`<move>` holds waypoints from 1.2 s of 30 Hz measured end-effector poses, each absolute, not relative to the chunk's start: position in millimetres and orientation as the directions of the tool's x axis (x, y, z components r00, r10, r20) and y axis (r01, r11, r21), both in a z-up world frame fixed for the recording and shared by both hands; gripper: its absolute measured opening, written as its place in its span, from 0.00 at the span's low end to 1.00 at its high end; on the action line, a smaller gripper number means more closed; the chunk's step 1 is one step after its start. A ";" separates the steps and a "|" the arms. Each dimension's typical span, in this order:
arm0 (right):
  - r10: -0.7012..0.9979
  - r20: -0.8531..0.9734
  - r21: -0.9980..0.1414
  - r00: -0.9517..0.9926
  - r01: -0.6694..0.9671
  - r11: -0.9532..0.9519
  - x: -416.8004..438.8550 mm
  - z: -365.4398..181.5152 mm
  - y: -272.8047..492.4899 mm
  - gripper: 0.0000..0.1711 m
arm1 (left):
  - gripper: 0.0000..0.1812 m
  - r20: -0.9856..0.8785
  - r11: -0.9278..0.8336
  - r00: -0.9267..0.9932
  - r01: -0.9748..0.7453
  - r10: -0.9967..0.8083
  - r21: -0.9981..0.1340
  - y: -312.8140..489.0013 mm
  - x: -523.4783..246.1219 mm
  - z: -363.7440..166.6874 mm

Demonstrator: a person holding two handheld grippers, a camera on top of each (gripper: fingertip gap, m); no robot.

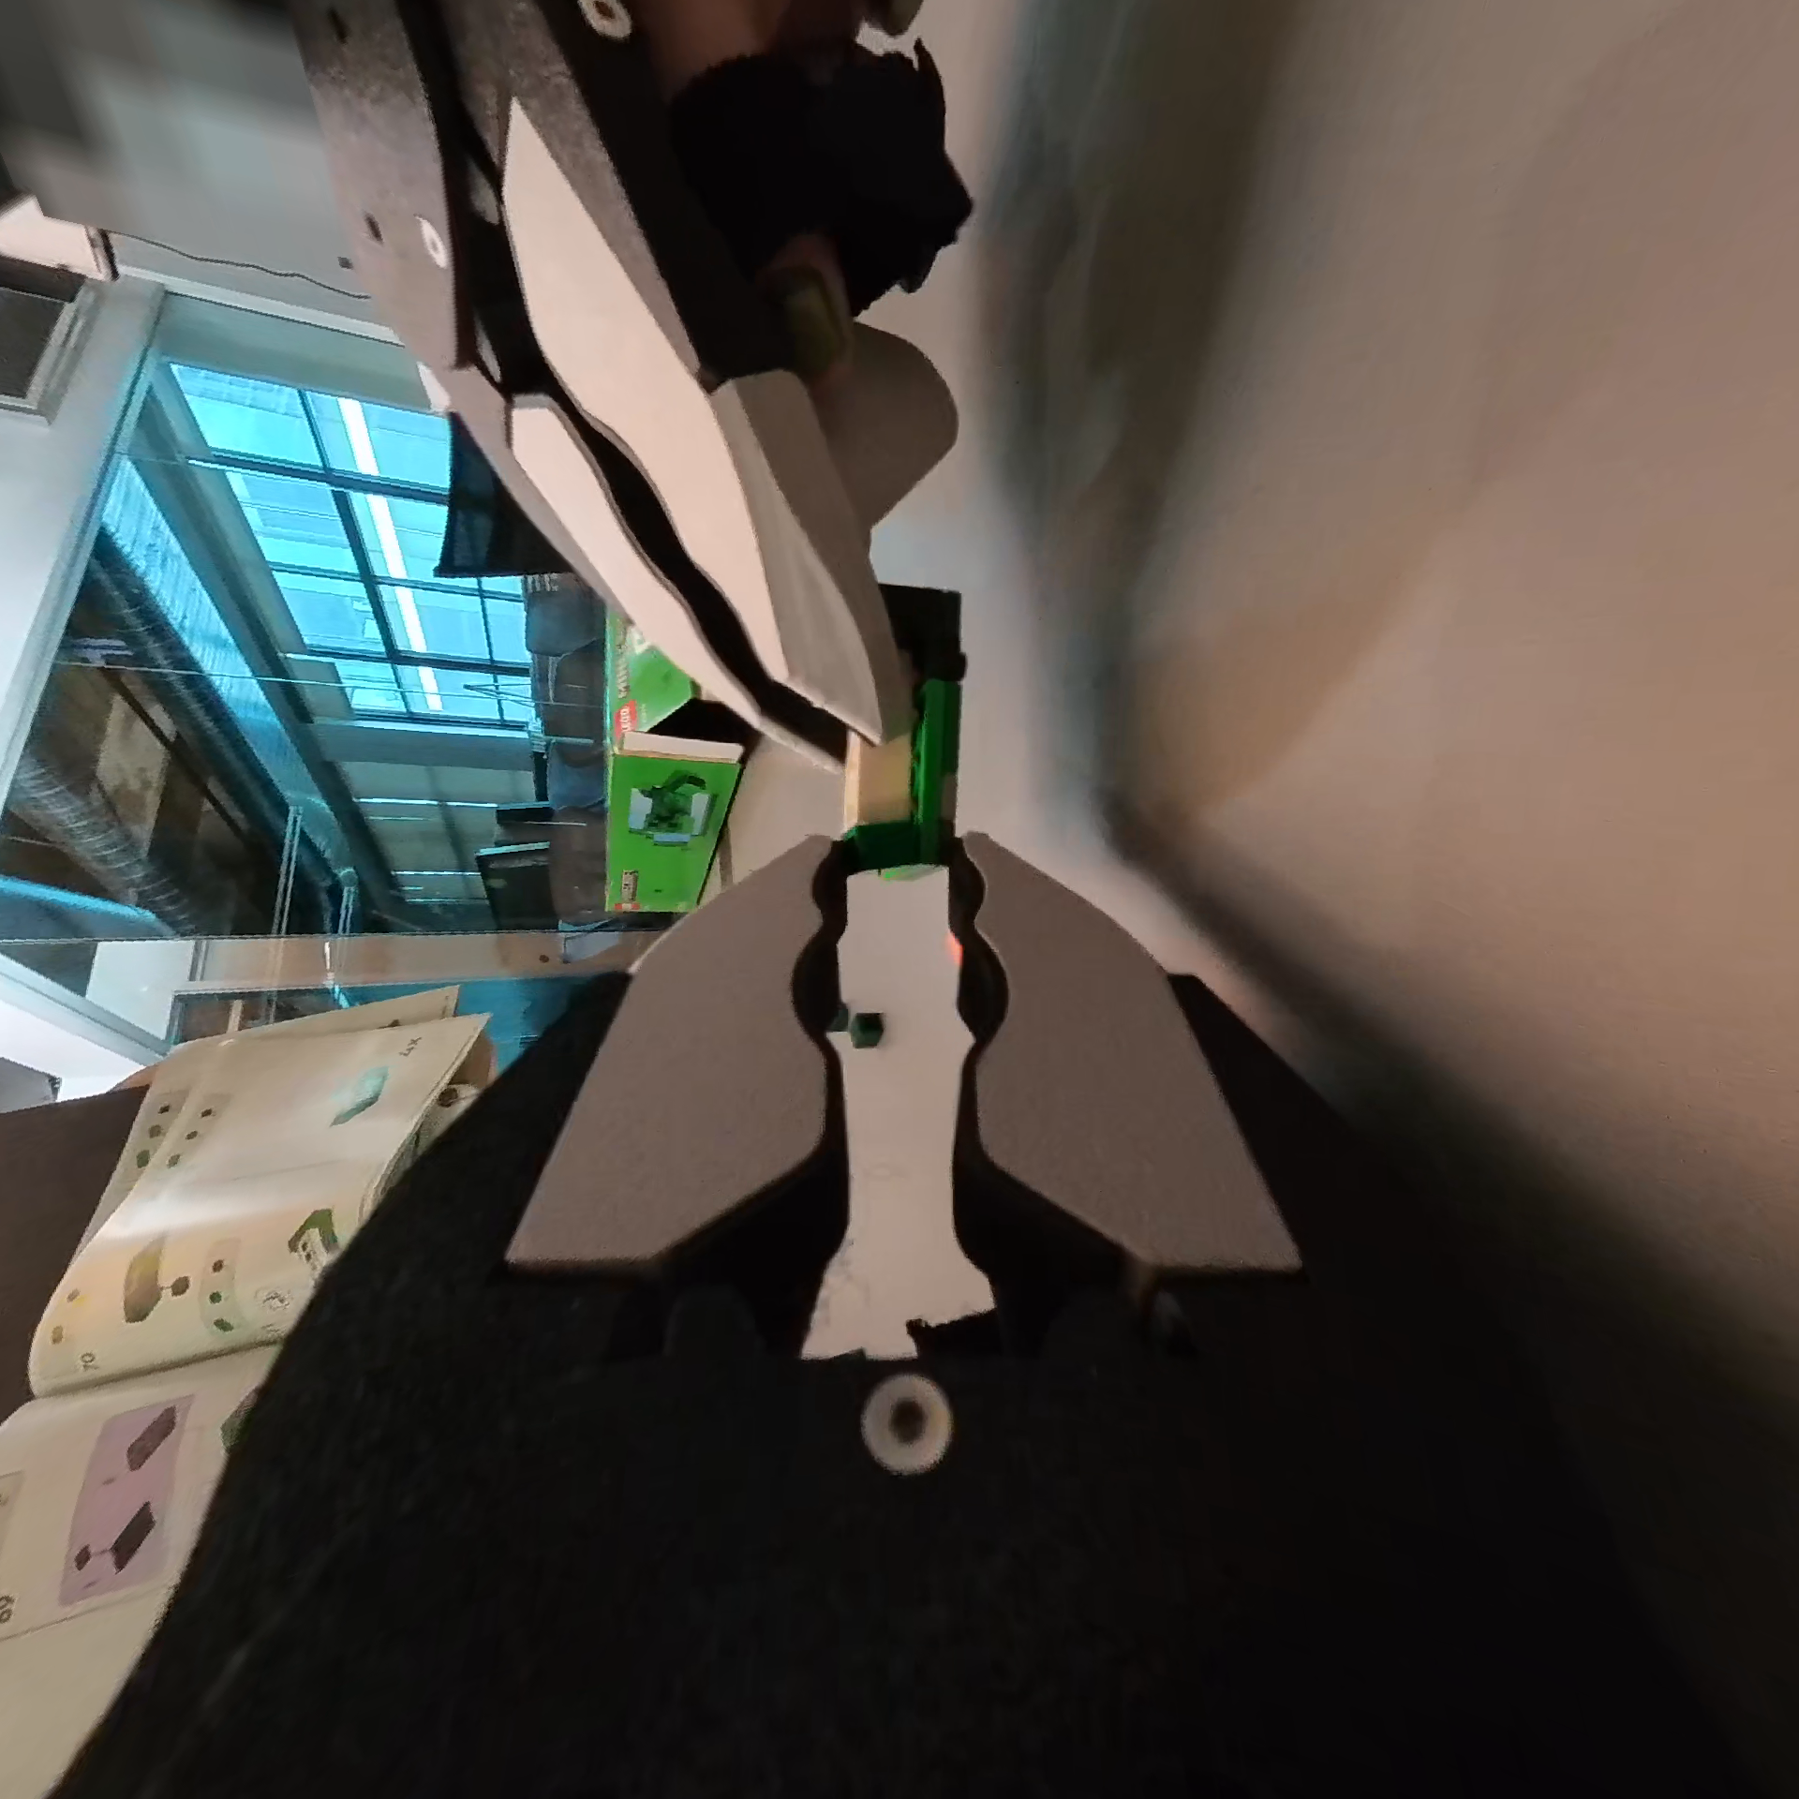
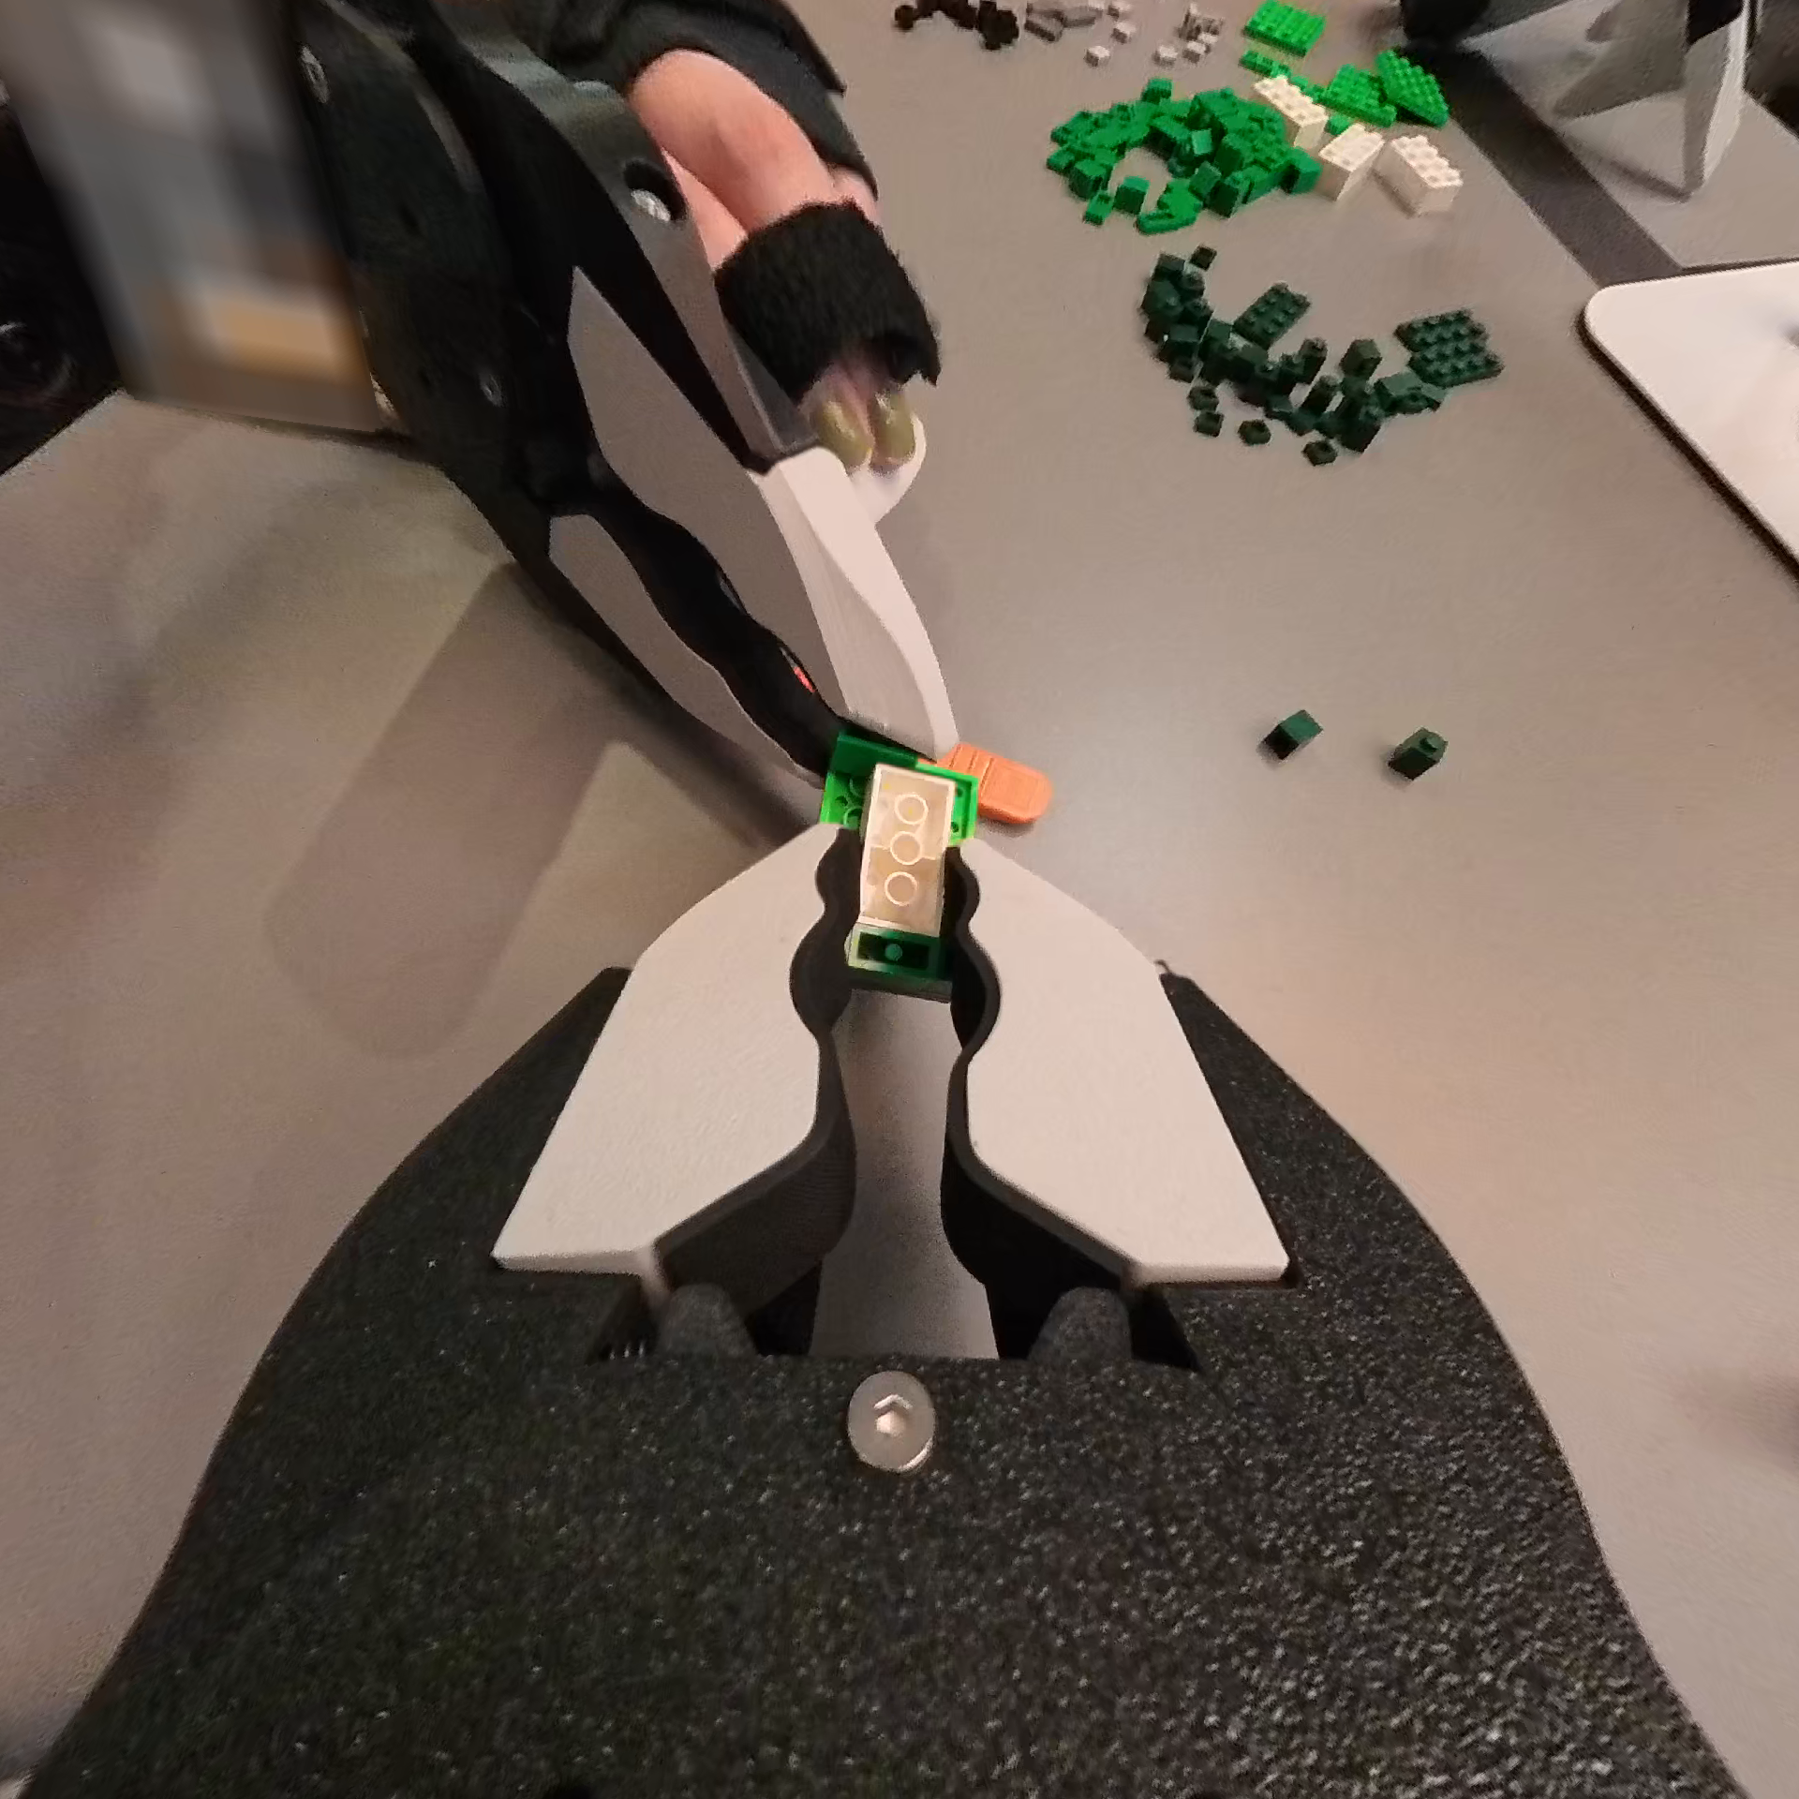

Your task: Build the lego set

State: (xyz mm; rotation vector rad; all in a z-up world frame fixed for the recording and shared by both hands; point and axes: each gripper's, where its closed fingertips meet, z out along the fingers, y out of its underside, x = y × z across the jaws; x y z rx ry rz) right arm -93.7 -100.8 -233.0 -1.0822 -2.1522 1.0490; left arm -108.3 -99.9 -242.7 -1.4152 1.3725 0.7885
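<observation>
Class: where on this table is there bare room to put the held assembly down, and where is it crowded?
Bare table lies between the orange piece and the dark green pile. Crowded: bright green pile.

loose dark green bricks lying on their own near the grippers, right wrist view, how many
2: one dark green brick right of the orange piece, another just beyond it to the right. The farther dark green pile is not counted.

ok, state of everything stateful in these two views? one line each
right gripper: shut on the lego assembly
left gripper: shut on the assembly's other end
lego assembly: held between both grippers, white brick's underside toward the right camera
instruction booklet: open
green box: flap open
orange brick separator: lying flat on the table
two dark green bricks: loose, apart from the piles
</observation>
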 end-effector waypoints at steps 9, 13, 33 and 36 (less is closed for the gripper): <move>0.825 0.065 -0.794 -0.561 0.472 0.384 -92.9 -242.9 -101.1 0.09 | 0.10 -0.916 0.106 0.118 -0.980 -0.383 -0.170 -100.6 -109.7 -250.7; 0.824 0.080 -0.788 -0.561 0.471 0.397 -93.7 -244.5 -101.1 0.09 | 0.11 -0.911 0.112 0.115 -0.979 -0.397 -0.172 -100.8 -108.4 -252.9; 0.809 0.048 -0.783 -0.586 0.480 0.395 -91.5 -249.9 -104.8 0.10 | 0.09 -0.915 0.136 0.037 -0.986 -0.401 -0.099 -104.4 -108.4 -253.1; 0.813 0.027 -0.789 -0.582 0.487 0.375 -92.0 -249.9 -105.0 0.10 | 0.09 -0.914 0.137 0.026 -0.987 -0.405 -0.088 -104.5 -108.7 -253.0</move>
